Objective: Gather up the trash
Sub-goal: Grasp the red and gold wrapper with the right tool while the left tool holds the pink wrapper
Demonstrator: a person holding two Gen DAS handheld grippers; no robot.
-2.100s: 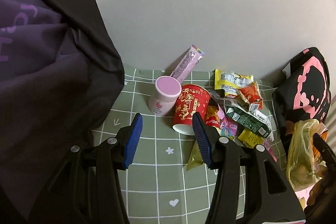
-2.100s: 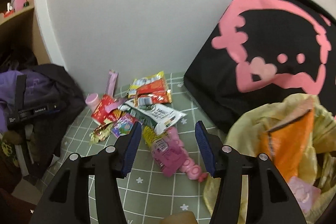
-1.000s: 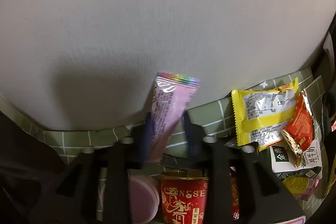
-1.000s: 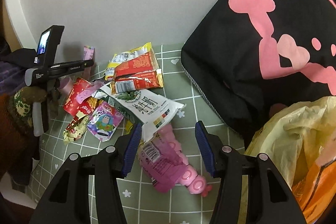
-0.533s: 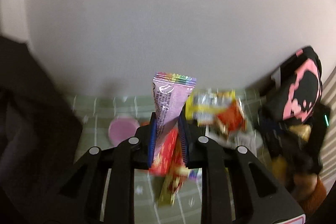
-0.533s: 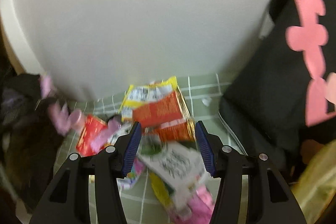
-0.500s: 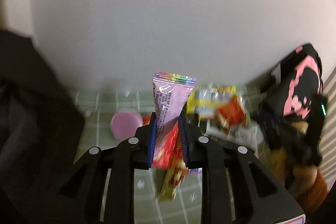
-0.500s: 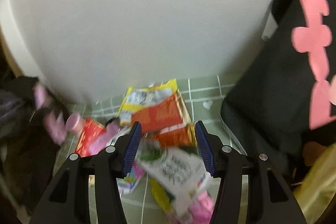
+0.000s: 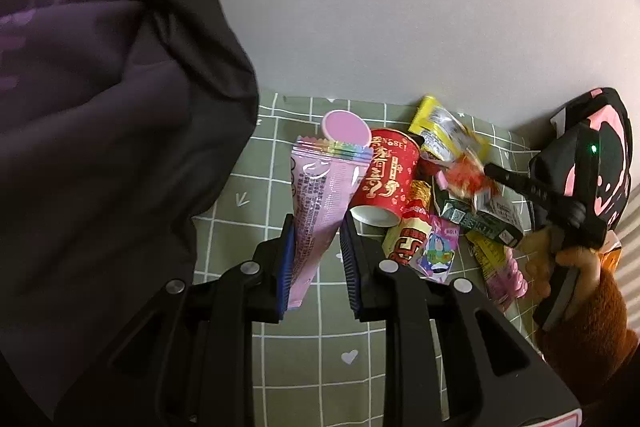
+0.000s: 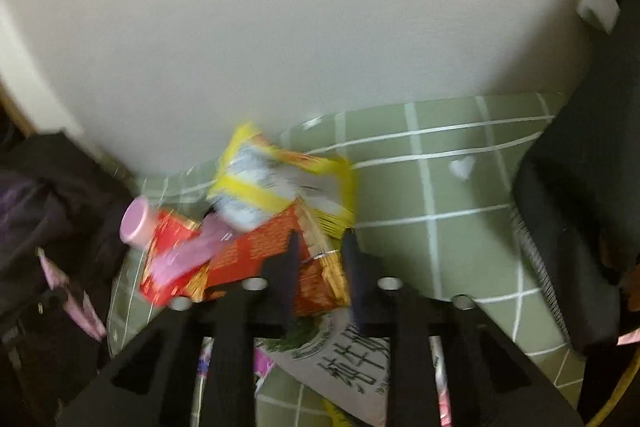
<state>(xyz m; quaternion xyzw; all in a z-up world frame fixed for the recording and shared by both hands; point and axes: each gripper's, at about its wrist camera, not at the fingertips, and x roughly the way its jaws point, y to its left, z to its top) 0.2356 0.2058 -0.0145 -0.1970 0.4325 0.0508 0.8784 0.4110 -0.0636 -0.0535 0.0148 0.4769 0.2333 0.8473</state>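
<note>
Two views, both facing a white wall above a green grid-patterned counter. Dark purple-and-black garment fills the left half of the left wrist frame; black bag with pink print sits at the right edge.

Trash pile sits centre-right of the left frame, on the counter against the wall: red printed cup on its side, pink-lidded bottle just behind it, yellow wrapper to the right, small cartoon packet and dark green carton lower right, all overlapping.

Left tongs: narrow, clamped on a pink snack sachet. Sachet stands up out of the pads, rainbow-edged end toward the top, held clear of the counter, in front of the cup.

Right tongs: heavy motion blur. Pads sit narrow on either side of an orange-red wrapper at frame centre, yellow wrapper just above it. Cannot tell whether they actually grip it. White printed packet lies under the tongs at bottom centre.
</note>
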